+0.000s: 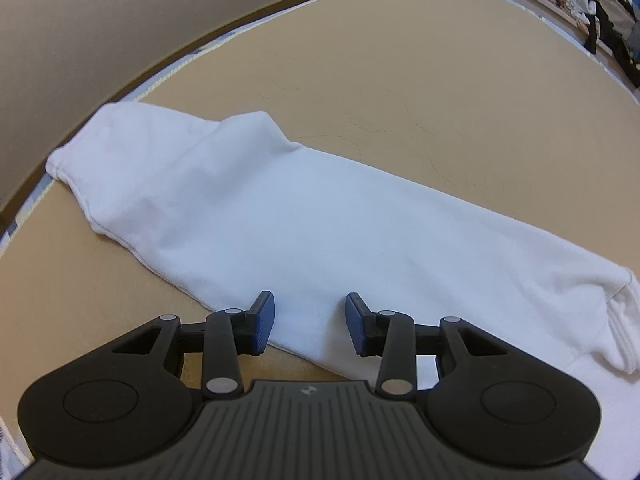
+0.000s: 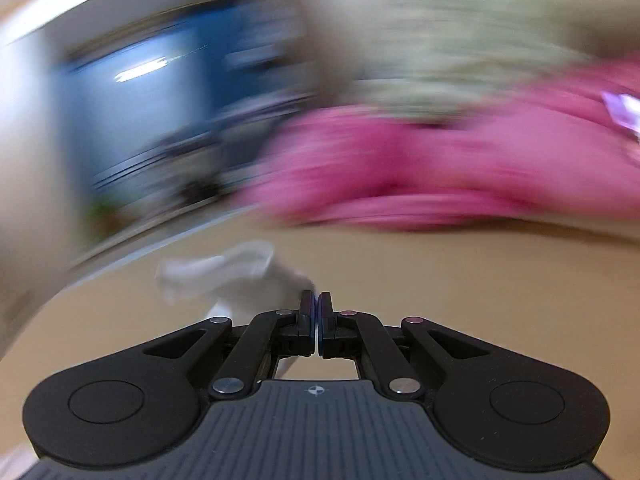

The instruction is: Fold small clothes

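Two grippers working one white garment (image 1: 304,216), laid flat and long across tan table (image 1: 440,92). Left gripper (image 1: 310,318) apart, hovering over near edge, nothing pinched, probably lining up a grab for folding. Right gripper (image 2: 316,312) together, apparently clamped on white cloth corner (image 2: 224,272); view badly blurred. Pink fabric (image 2: 440,168) behind.

White cloth on tan, with pink and blue beyond

We see a plain white garment (image 1: 304,216) on a tan surface (image 1: 440,80), with beige walls (image 1: 80,32) to the far left; our left gripper (image 1: 310,320) is black with blue pads (image 1: 264,322) and silver rivets. In the right wrist view, our black right gripper (image 2: 319,312) meets white cloth (image 2: 240,276) near left, and far off we make out a blurred pink fabric (image 2: 440,168), a pale green mass (image 2: 472,48) and a blue panel (image 2: 152,112).
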A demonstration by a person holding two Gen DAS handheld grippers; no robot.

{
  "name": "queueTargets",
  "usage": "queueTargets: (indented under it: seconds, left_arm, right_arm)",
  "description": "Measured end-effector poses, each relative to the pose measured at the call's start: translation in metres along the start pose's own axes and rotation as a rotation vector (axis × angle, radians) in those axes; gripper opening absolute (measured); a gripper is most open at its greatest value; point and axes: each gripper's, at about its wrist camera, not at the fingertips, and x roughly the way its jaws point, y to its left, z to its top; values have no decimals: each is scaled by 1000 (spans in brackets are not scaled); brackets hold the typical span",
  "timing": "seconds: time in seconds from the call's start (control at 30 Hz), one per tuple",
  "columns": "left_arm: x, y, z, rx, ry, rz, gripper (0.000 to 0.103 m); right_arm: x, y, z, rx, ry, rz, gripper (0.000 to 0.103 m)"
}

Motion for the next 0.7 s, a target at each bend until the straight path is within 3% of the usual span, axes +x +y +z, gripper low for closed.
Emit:
queueTargets:
  seconds: [0.07,0.1,0.17,0.23,0.33,0.4,0.53,0.6,0.63,0.7]
  left_arm:
    - [-1,-2,-4,15,-17,12,44]
    - [-6,-5,-6,20,-35,13,44]
    - [-18,-11,-10,40,-90,-3,44]
    - [-35,-22,-16,92,-164,-29,44]
    - [-66,-46,-30,200,-277,-163,44]
    - [-79,-62,-36,241,-316,-295,44]
    - [-76,-114,-37,341,-282,-441,45]
    - [-69,-144,-31,424,-291,-459,49]
    - [-63,-157,-27,461,-296,-442,60]
    - [-50,-177,-20,543,-299,-424,71]
  right_arm:
    - [23,-84,-5,136,54,-300,1]
    - [32,-119,-8,232,104,-369,2]
    - [39,-153,-12,257,121,-397,2]
    - [40,-151,-13,180,118,-482,4]
    - [21,-144,-1,125,-27,-553,6]
    - [20,-120,5,97,-68,-473,7]
    - [28,-54,-9,59,38,-55,12]
    - [37,-10,-22,9,107,135,13]
    - [39,11,-28,-19,147,207,19]
    - [49,54,-43,-68,254,351,28]
